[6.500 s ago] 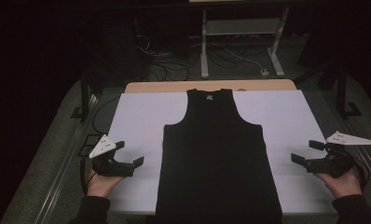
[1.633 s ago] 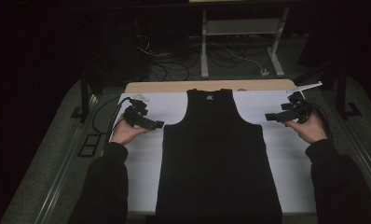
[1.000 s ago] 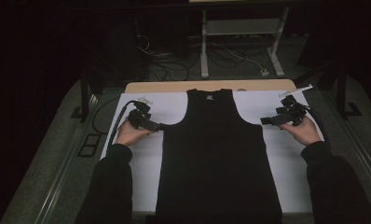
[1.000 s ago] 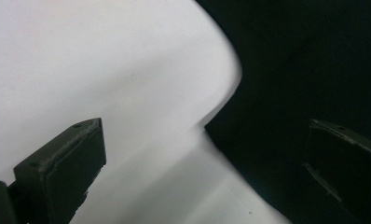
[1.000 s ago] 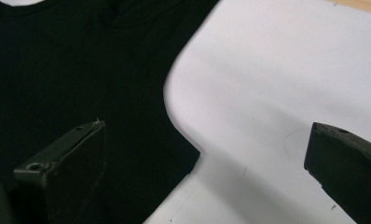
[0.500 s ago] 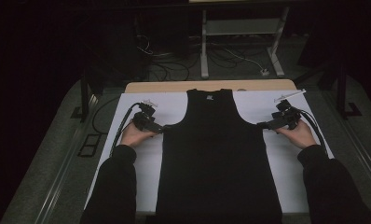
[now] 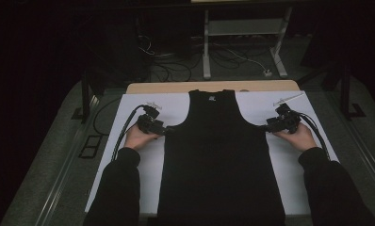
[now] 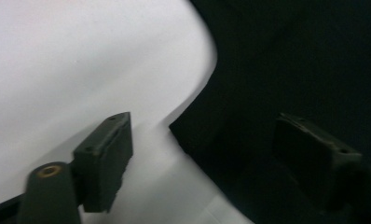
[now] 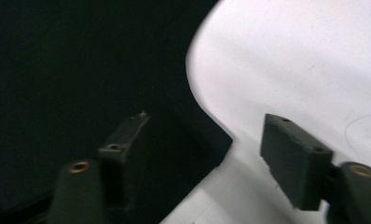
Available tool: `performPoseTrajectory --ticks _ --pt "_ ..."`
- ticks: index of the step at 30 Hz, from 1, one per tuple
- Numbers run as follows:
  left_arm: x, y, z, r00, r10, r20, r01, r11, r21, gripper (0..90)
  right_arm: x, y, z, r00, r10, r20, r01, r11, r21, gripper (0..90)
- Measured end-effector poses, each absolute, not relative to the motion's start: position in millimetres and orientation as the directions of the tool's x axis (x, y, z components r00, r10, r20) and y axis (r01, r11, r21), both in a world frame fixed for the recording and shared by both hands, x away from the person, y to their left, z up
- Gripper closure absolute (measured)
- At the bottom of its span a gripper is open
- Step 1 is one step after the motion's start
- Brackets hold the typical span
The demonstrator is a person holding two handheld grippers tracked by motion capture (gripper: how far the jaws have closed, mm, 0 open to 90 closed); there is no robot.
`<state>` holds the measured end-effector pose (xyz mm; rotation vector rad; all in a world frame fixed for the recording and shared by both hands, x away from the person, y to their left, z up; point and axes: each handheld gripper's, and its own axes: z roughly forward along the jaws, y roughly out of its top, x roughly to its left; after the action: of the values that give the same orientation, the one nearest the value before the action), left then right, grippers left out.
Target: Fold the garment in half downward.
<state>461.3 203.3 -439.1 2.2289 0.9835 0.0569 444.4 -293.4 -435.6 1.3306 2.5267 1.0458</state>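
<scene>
Black tank top [image 7: 221,160]: lies flat and spread out on the white sheet [image 7: 171,106] that covers the table, neck toward the far edge, hem toward the person. A small label shows inside the neckline. The garment occupies the middle of the sheet, with white margins on both sides.

Left gripper [image 7: 166,130]: held in the person's left hand [image 7: 137,138], positioned at the garment's left side, at the corner where the armhole curve meets the side seam. In the left gripper view, the jaws of the left gripper [image 8: 202,154] stand spread apart. One jaw sits over the white sheet [image 8: 81,60]; the other sits over the black tank top [image 8: 305,70]. The underarm corner of the fabric lies between them. Neither jaw presses on the cloth. A black cable runs from the gripper back along the sheet beside the forearm.

Right gripper [image 7: 266,127]: held in the person's right hand [image 7: 301,138], positioned at the matching corner on the garment's right side. In the right gripper view, the jaws of the right gripper [image 9: 204,154] are likewise spread apart. One jaw is over the black tank top [image 9: 72,70], the other over the white sheet [image 9: 305,56], and the fabric's underarm corner lies between them, ungripped. Its cable loops out toward the sheet's right edge.

Both forearms, in dark sleeves [image 7: 117,188], enter from the near edge and lie on either side of the garment. A strip of bare wooden tabletop [image 7: 176,87] is visible beyond the far edge of the sheet. Whether the jaw tips touch the sheet cannot be determined.
</scene>
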Motion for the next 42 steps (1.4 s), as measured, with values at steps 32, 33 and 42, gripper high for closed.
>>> performPoseTrajectory --ticks 32,33,42 --pt "448 201 -440 0.652 0.725 -0.221 0.639 -0.369 0.675 86.0 438 -289 -442 -0.543 0.805 0.238 0.743 0.328 0.584 83.8" --pt "448 202 -439 0.648 0.724 -0.236 0.645 -0.357 0.676 86.0 437 -291 -441 -0.536 0.805 0.253 0.746 0.312 0.588 83.8" --pt "441 209 -430 0.644 0.699 -0.31 0.656 -0.297 0.694 86.1 423 -303 -434 -0.508 0.792 0.339 0.748 0.21 0.63 83.9"
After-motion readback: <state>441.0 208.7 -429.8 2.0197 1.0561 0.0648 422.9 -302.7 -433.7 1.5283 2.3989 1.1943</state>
